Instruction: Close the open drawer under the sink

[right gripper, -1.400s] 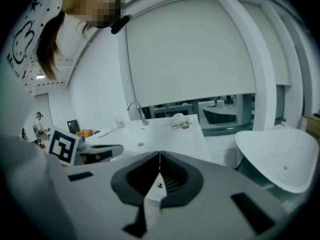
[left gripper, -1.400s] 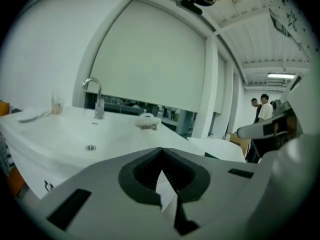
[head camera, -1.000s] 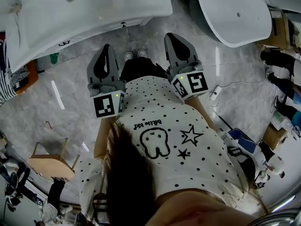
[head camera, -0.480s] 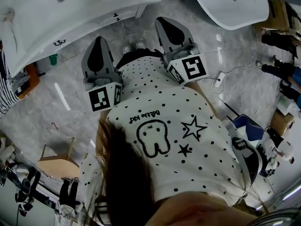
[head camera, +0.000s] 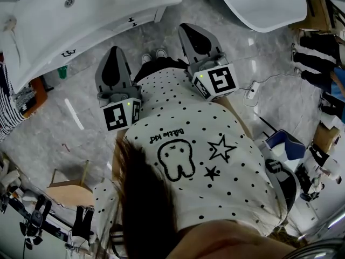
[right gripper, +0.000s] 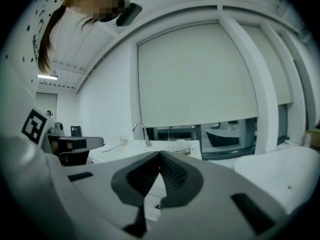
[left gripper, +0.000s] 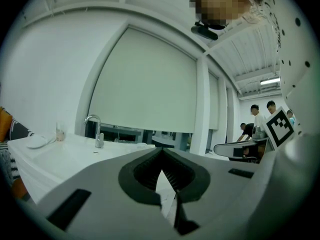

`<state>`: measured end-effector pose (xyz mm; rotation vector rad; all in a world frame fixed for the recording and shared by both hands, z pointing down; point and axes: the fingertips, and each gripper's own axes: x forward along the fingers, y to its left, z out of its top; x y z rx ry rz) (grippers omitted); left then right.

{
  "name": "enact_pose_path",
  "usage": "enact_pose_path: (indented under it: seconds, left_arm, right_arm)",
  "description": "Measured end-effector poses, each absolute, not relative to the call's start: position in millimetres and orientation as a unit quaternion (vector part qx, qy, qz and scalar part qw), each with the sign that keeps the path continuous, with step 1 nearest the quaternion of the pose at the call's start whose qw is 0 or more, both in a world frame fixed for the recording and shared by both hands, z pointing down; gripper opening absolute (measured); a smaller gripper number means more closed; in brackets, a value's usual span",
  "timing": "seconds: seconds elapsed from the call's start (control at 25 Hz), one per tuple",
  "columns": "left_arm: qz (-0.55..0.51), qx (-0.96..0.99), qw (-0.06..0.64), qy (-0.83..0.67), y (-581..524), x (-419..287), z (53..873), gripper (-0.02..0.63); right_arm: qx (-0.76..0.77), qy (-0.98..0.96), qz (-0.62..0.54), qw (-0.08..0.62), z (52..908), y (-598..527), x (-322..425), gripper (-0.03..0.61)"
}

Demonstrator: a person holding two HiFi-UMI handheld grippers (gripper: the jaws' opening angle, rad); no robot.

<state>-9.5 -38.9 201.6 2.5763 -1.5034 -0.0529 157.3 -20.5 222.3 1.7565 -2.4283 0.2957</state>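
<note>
Left tongs (left gripper: 161, 153) and right tongs (right gripper: 160, 156) pressed together, empty; sink (head camera: 108, 9) basin apparently bare.

The only lettering is on the person's dotted white shirt (head camera: 237, 182): one short black line of print (head camera: 171, 135) above the shirt's tooth drawing (head camera: 177, 159). It is upside down in the head view and seems to say "little kid", first letter unsure. At the shirt's upper edge, the left gripper (head camera: 115, 52) and right gripper (head camera: 188, 28) bear coded square markers, with no letters.
</note>
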Motion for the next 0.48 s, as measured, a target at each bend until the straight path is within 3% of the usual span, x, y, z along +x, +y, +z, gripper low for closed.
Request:
enact_pose_path:
  seconds: [0.48]
  left_arm:
    - [-0.013, 0.857, 0.093, -0.507, -37.3, -13.6, 205.8, 0.005]
  right_arm:
    - [0.576, -0.808, 0.101, 0.07, 224.8, -20.3, 154.3, 0.012]
